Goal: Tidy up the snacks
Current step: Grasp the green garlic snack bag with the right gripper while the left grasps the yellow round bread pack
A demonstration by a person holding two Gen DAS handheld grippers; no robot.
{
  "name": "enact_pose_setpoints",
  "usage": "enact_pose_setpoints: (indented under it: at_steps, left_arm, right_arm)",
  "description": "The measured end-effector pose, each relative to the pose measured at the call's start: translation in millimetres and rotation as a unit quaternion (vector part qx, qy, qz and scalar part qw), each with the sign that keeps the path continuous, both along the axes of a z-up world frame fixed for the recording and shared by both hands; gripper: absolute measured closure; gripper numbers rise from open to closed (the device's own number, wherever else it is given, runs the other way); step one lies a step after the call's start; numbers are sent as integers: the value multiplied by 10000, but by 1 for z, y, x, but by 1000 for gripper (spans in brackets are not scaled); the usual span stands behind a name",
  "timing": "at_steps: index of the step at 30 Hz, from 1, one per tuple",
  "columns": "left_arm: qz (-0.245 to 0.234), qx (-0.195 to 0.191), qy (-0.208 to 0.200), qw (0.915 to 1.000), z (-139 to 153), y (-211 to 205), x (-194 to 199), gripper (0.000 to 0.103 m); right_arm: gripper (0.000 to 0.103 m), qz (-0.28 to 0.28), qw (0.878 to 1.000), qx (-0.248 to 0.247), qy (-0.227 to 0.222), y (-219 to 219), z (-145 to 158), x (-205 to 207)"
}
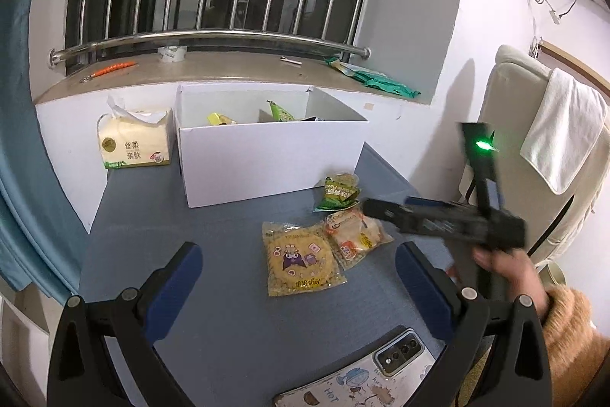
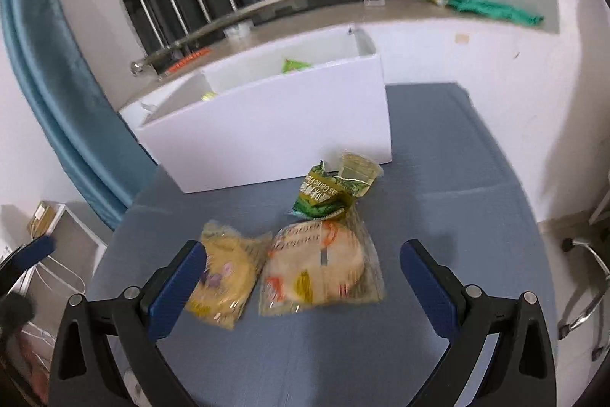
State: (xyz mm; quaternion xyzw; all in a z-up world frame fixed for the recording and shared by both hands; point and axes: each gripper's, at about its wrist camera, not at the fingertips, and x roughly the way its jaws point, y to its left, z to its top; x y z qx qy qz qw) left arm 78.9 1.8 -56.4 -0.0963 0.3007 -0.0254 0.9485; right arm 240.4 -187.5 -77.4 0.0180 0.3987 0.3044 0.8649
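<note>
Snack packets look light, soft and slippery; grip an edge seam. Both tools, right and left, are open and empty.

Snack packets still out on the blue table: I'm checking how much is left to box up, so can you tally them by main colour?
Yellow packet: 1
Orange-and-white packet: 1
Green packet: 1
Total on the table, outside the white box: 3
Both grippers are open, holding nothing.
</note>
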Motion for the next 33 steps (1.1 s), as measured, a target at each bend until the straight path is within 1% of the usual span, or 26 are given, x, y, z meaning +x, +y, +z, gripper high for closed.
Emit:
enact_pose_setpoints:
  at_steps: [4,7,10,12,14,15,16,17,18,21,26,28,31,33]
  left_arm:
    - [18,-14,63,10000,-3,2,0,0]
    - [11,-48,79,10000,-5,3,0,0]
    - [16,-51,129,9999,-8,3,2,0]
    - [2,-72,181,9998,-12,3,4,0]
    - [4,-80,250,9997,-16,2,6,0]
    - [12,-79,287,9996,-18,2,7,0]
    - [13,-81,298,9995,-19,2,8,0]
    - [3,-83,304,9995,-20,1,8,0]
    - [0,-84,316,9995,-21,1,9,0]
    - [-1,-110,393,9992,-25,2,15,0]
    - [-153,-51,605,9980,-38,-7,37,0]
    - [-161,9,824,9965,-47,-11,53,0]
    - [-147,49,1153,9932,-64,-17,76,0]
    - [-103,138,1353,9907,-73,-22,90,0]
  right_arm:
    - [0,-35,9993,-109,353,18,-20,35]
    - [0,-126,9981,-127,593,28,-32,53]
    - [0,-206,9976,-201,631,34,-39,62]
    - [9,-190,9974,-269,642,39,-43,65]
    - [40,-191,9966,-418,678,42,-46,68]
    - [44,-263,9964,-570,566,45,-45,68]
    - [50,-252,9963,-544,614,45,-45,69]
    - [56,-184,9968,-341,704,41,-44,69]
    - [57,-123,9971,-194,725,37,-43,68]
    - [58,-38,9984,-161,548,30,-36,56]
    - [58,67,9986,317,420,11,-13,36]
    - [58,91,9982,484,355,3,-2,26]
    - [58,149,9981,598,87,-14,16,7]
    - [57,170,9969,769,-27,-27,27,-6]
